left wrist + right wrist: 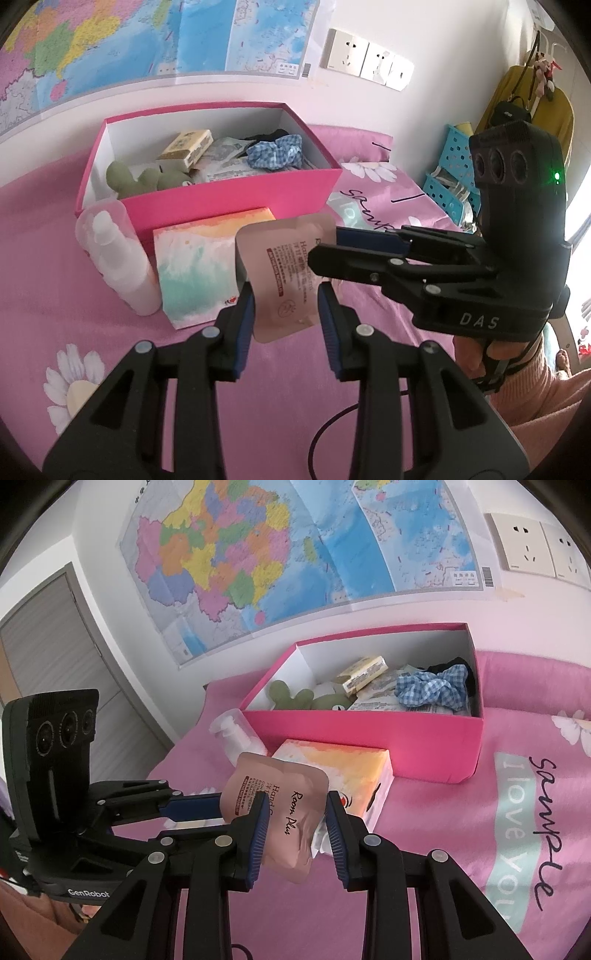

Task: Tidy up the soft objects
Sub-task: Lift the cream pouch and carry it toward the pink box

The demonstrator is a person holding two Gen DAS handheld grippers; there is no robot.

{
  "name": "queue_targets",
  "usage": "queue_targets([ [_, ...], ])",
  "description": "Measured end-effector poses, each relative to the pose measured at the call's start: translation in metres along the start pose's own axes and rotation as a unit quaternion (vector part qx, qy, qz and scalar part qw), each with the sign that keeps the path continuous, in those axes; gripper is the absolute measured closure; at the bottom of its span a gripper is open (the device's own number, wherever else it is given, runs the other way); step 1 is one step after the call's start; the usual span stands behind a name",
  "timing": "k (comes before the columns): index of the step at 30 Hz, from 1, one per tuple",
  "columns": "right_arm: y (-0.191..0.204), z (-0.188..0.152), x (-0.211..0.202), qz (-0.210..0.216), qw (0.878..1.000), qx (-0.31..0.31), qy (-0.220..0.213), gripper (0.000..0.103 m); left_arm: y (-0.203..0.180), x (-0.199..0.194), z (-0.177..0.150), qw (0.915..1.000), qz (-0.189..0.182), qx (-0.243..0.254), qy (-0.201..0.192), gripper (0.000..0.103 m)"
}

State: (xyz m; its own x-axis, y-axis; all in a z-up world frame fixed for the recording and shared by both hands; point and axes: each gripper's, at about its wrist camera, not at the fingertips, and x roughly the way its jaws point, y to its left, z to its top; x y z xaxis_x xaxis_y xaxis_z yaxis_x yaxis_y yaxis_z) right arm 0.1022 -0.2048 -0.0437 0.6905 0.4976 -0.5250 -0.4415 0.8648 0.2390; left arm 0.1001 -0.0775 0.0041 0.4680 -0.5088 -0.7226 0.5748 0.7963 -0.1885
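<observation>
A tan hand-cream pouch (286, 273) hangs in the air between both grippers; it also shows in the right wrist view (284, 812). My left gripper (286, 317) has its jaws apart on either side of the pouch's lower part; whether a pad touches it is unclear. My right gripper (295, 830) also stands around the pouch with a gap on its right side. In the left wrist view the right gripper (332, 243) reaches the pouch's right edge. The pink box (229, 199) behind holds a green plush (144, 179), a blue checked scrunchie (275, 151) and packets.
A white pump bottle (118, 258) and a pastel tissue pack (195, 266) lie in front of the box on the pink flowered bedspread (48, 266). A map and wall sockets (365, 59) are behind. Blue baskets (448, 173) stand at the right.
</observation>
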Motion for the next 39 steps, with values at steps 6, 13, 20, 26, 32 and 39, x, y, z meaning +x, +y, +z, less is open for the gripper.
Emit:
queue_targets([
  [6, -0.001, 0.003, 0.001, -0.003, 1.000, -0.001, -0.002, 0.071, 0.000, 0.000, 0.005, 1.0000, 0.001, 0.000, -0.003, 0.067],
  [13, -0.004, 0.009, 0.001, -0.006, 1.000, -0.005, -0.007, 0.071, 0.001, 0.001, 0.011, 0.9999, 0.006, 0.003, -0.009, 0.067],
  [20, -0.006, 0.013, 0.002, -0.009, 1.000, -0.005, -0.009, 0.071, 0.002, 0.004, 0.015, 0.9999, 0.004, 0.001, -0.011, 0.067],
  [26, -0.006, 0.016, 0.003, -0.012, 1.000, -0.005, -0.011, 0.071, 0.002, 0.004, 0.019, 0.9999, 0.006, 0.002, -0.014, 0.067],
  [32, -0.008, 0.021, 0.003, -0.013, 1.000, -0.007, -0.016, 0.071, 0.002, 0.003, 0.024, 0.9998, 0.008, 0.003, -0.017, 0.067],
  [39, -0.008, 0.025, 0.003, -0.015, 1.000, -0.009, -0.018, 0.071, 0.004, 0.004, 0.026, 0.9998, 0.009, 0.002, -0.019, 0.067],
])
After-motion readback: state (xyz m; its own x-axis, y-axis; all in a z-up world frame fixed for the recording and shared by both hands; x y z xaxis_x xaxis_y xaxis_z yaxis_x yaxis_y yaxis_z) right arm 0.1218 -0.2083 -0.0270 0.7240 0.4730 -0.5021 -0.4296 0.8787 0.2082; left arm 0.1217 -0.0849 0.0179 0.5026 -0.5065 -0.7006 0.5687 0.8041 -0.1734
